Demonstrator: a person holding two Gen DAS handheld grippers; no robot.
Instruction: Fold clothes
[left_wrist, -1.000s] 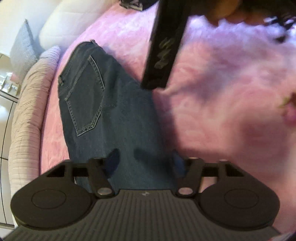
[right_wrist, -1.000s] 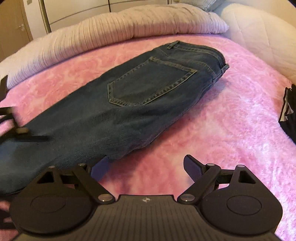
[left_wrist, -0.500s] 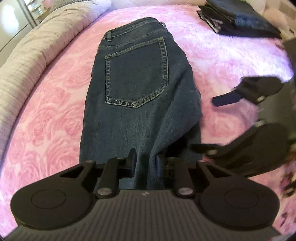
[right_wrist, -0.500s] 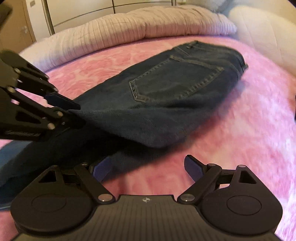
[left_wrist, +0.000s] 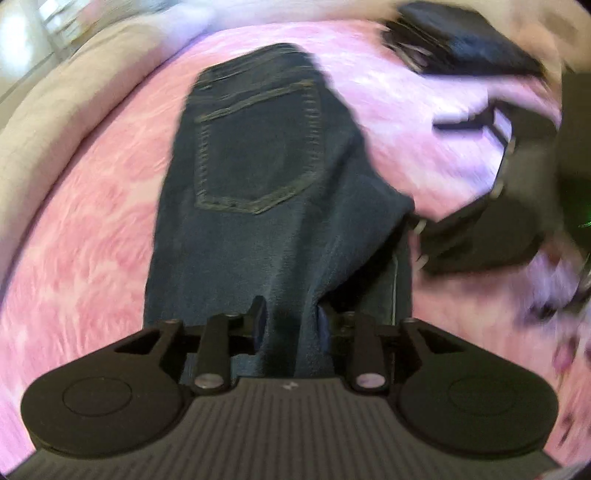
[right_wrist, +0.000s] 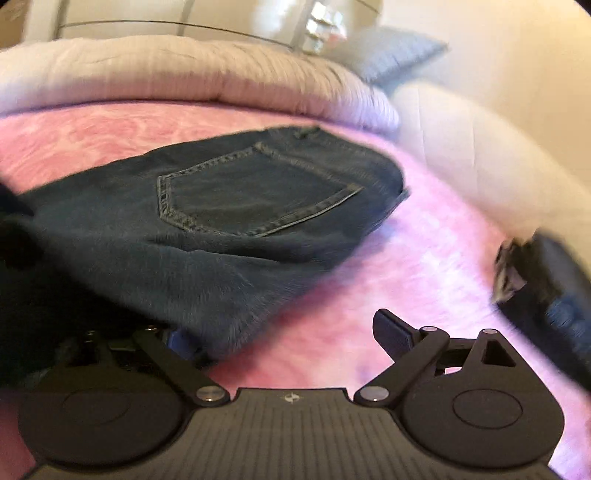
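The left gripper (left_wrist: 290, 317), jaws opening, has bunched denim of the jeans (left_wrist: 258, 177) between them on the pink bed (left_wrist: 92, 229).

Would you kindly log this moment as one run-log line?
stage: mid-fold | garment: dark blue denim jeans on pink fleece blanket | left hand-held gripper: opening, denim between jaws | right hand-held gripper: opening, empty

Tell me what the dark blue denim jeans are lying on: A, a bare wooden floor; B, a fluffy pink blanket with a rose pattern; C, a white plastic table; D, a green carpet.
B: in both wrist views the dark blue denim jeans lie back pocket up on the fluffy pink blanket, which shows on either side of them.
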